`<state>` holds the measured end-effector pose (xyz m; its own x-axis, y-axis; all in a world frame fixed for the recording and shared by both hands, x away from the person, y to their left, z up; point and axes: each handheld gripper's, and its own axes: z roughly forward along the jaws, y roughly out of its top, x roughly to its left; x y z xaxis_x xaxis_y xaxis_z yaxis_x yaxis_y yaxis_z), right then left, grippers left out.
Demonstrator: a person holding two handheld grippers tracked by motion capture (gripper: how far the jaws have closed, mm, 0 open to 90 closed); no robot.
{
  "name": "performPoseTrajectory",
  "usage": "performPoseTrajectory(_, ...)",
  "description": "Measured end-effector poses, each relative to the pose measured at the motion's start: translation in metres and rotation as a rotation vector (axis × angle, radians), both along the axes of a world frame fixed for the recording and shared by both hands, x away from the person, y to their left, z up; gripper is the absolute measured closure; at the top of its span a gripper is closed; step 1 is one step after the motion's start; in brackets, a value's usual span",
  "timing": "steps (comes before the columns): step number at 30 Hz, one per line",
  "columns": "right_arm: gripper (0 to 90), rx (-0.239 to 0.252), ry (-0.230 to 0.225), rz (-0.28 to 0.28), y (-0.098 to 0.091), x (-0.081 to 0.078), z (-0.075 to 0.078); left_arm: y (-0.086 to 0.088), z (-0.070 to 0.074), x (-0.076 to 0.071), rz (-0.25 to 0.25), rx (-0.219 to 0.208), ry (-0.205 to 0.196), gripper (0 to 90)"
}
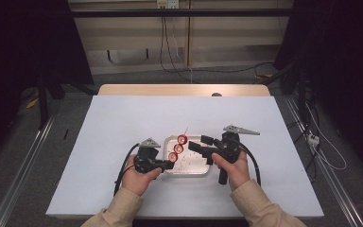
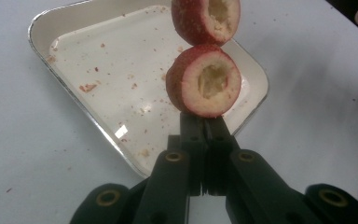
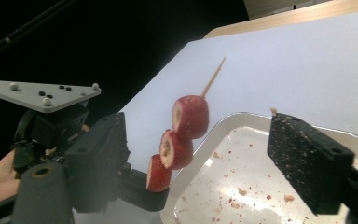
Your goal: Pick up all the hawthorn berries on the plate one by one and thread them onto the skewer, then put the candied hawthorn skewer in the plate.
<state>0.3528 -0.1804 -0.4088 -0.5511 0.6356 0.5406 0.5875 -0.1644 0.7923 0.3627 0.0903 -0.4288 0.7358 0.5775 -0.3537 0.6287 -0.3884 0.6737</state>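
Three cored red fruit pieces [image 3: 177, 147] already sit threaded on the wooden skewer [image 3: 213, 78], stacked one above the other, with the bare pointed tip standing free above the top piece. The metal tray [image 1: 203, 169] below holds only crumbs and bits of skin, so as far as the pictures show no loose fruit is left in it to add; the threading looks finished or close to it, and what seems left is to set the loaded skewer down or hand it over.

The left gripper [image 1: 168, 164] has its jaws pressed close together on the lower end of the skewer, just under the lowest fruit piece, and holds it tilted up and toward the far side over the left part of the tray. In the left gripper view the nearest piece sits right at the jaw tips.

The right gripper [image 1: 196, 144] hovers over the right part of the tray with its jaws spread wide, holding nothing; its crumb-dusted pad [image 3: 303, 163] stands apart from the fruit
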Motion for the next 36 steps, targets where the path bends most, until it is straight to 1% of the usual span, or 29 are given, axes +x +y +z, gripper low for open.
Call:
performPoseTrajectory(1, 18.8, 0.001, 0.000, 0.001, 0.000, 0.000, 0.000, 0.000, 0.000, 0.001, 0.006, -0.002, 0.005, 88.9)
performPoseTrajectory(2, 18.6, -0.009, 0.001, 0.005, -0.001, 0.000, -0.001, -0.001, 0.000, 0.002, 0.008, -0.003, 0.008, 88.8)
performPoseTrajectory(3, 18.5, -0.017, -0.004, 0.002, -0.002, -0.001, -0.001, -0.001, 0.000, 0.003, 0.004, 0.009, 0.014, 88.8)
performPoseTrajectory(6, 18.1, -0.015, -0.012, 0.000, -0.004, -0.002, -0.001, -0.002, -0.002, 0.005, 0.014, 0.015, 0.021, 88.8)
performPoseTrajectory(8, 18.1, -0.019, -0.016, -0.008, -0.006, -0.003, -0.001, -0.003, -0.002, 0.007, 0.017, 0.006, 0.019, 88.8)
performPoseTrajectory(9, 17.8, -0.019, -0.015, -0.009, -0.007, -0.003, -0.001, -0.004, -0.002, 0.007, 0.023, 0.007, 0.020, 88.6)
performPoseTrajectory(10, 17.7, -0.018, -0.016, -0.012, -0.008, -0.004, -0.001, -0.004, -0.001, 0.007, 0.021, 0.017, 0.025, 88.6)
performPoseTrajectory(11, 17.8, -0.017, -0.019, -0.012, -0.008, -0.004, -0.001, -0.005, -0.002, 0.008, 0.024, 0.012, 0.025, 88.6)
performPoseTrajectory(12, 17.7, -0.020, -0.020, -0.011, -0.009, -0.005, -0.001, -0.005, -0.002, 0.008, 0.023, 0.017, 0.027, 88.5)
performPoseTrajectory(14, 17.6, -0.018, -0.031, -0.017, -0.011, -0.006, 0.000, -0.007, -0.003, 0.010, 0.027, 0.015, 0.029, 87.9)
performPoseTrajectory(16, 17.1, -0.025, -0.033, -0.022, -0.013, -0.006, 0.000, -0.008, -0.005, 0.012, 0.034, 0.021, 0.033, 87.1)
performPoseTrajectory(21, 17.1, -0.021, -0.029, -0.027, -0.015, -0.007, -0.001, -0.012, -0.008, 0.015, 0.029, 0.038, 0.041, 86.9)
performPoseTrajectory(22, 17.1, -0.020, -0.029, -0.029, -0.015, -0.007, -0.001, -0.012, -0.009, 0.015, 0.033, 0.040, 0.040, 86.9)
performPoseTrajectory(24, 17.2, -0.018, -0.029, -0.025, -0.015, -0.007, -0.001, -0.015, -0.009, 0.016, 0.031, 0.060, 0.038, 86.7)
performPoseTrajectory(26, 17.2, -0.019, -0.031, -0.026, -0.016, -0.007, -0.001, -0.016, -0.009, 0.016, 0.031, 0.068, 0.033, 86.0)
performPoseTrajectory(27, 17.2, -0.019, -0.028, -0.023, -0.016, -0.007, -0.001, -0.017, -0.009, 0.016, 0.035, 0.079, 0.030, 85.6)
performPoseTrajectory(29, 17.3, -0.021, -0.027, -0.023, -0.015, -0.007, -0.002, -0.019, -0.010, 0.017, 0.023, 0.097, 0.019, 85.0)
performPoseTrajectory(31, 17.5, -0.022, -0.026, -0.020, -0.014, -0.007, -0.002, -0.021, -0.011, 0.017, 0.028, 0.102, 0.017, 83.6)
performPoseTrajectory(32, 17.6, -0.022, -0.027, -0.020, -0.014, -0.007, -0.002, -0.021, -0.011, 0.016, 0.025, 0.100, 0.008, 81.7)
performPoseTrajectory(34, 17.6, -0.023, -0.029, -0.017, -0.014, -0.007, -0.001, -0.021, -0.009, 0.016, 0.017, 0.082, 0.010, 79.5)
performPoseTrajectory(36, 17.6, -0.030, -0.031, -0.018, -0.014, -0.007, -0.001, -0.020, -0.007, 0.014, 0.020, 0.084, -0.004, 76.1)
